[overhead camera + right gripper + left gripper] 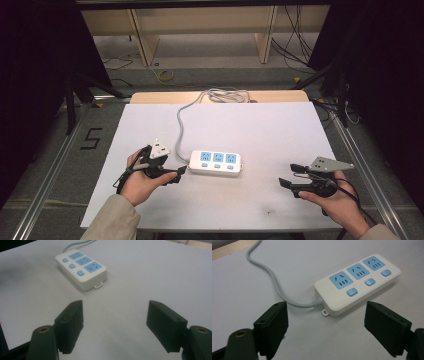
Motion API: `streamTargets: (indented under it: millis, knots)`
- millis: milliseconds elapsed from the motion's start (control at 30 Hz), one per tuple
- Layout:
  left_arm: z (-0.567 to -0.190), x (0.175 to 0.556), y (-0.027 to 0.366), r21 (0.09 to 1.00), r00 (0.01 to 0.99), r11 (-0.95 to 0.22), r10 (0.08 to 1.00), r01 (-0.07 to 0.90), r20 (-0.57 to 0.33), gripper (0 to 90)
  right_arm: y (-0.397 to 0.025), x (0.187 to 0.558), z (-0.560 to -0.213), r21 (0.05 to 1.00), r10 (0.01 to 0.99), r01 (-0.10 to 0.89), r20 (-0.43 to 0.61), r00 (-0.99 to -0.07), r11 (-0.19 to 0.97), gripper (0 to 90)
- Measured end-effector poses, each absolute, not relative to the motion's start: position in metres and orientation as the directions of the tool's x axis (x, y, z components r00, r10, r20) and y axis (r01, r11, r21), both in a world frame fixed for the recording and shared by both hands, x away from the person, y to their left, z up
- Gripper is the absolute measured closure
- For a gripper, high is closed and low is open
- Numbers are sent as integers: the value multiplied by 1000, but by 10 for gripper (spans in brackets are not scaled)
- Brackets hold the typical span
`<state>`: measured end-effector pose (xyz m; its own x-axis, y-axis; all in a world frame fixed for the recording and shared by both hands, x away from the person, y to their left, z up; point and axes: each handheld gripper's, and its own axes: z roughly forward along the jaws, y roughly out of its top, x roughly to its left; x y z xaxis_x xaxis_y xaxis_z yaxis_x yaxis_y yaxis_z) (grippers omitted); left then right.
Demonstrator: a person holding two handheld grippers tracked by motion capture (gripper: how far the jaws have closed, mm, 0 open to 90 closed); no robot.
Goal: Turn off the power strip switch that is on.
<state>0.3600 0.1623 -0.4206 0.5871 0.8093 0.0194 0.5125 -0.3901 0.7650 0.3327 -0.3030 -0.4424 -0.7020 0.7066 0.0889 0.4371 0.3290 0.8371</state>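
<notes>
a white power strip [217,162] with three blue sockets lies flat near the middle of the tabletop [260,125], a little toward the person's side. its long axis runs left to right across the high view, and its grey cord [181,125] leaves the left end, curves away and ends in a loose coil at the far edge.

the left tool [181,171] is the nearer one: its tips sit just beside the cord end of the strip, close but, as far as i can tell, not touching. in the left gripper view the strip [358,283] lies straight ahead and slightly right, with the cord joint between the two jaws' line of sight. the jaws stand wide apart and hold nothing.

the right tool [287,175] hovers well apart from the strip's other end, pointing back toward it. its jaws are also spread and empty; in the right gripper view the strip [81,268] sits farther off, up and to the left.

so a coming grasp most likely falls to the left hand [137,182], closing across the short width at the cord end.

the tabletop is plain white and matte over a wooden board. beyond it are a grey floor, loose cables, wooden shelf legs and dark curtains on both sides.
</notes>
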Motion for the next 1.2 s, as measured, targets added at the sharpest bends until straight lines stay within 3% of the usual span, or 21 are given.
streamTargets:
  millis: [300,1200]
  knots:
    - [-423,348,177,796,582,-379,812,473,41,172,-301,333,-442,836,704,436,88,-705,333,301]
    - [-440,321,204,780,572,-410,816,472,84,167,-301,332,-443,835,689,431,88,-719,342,297]
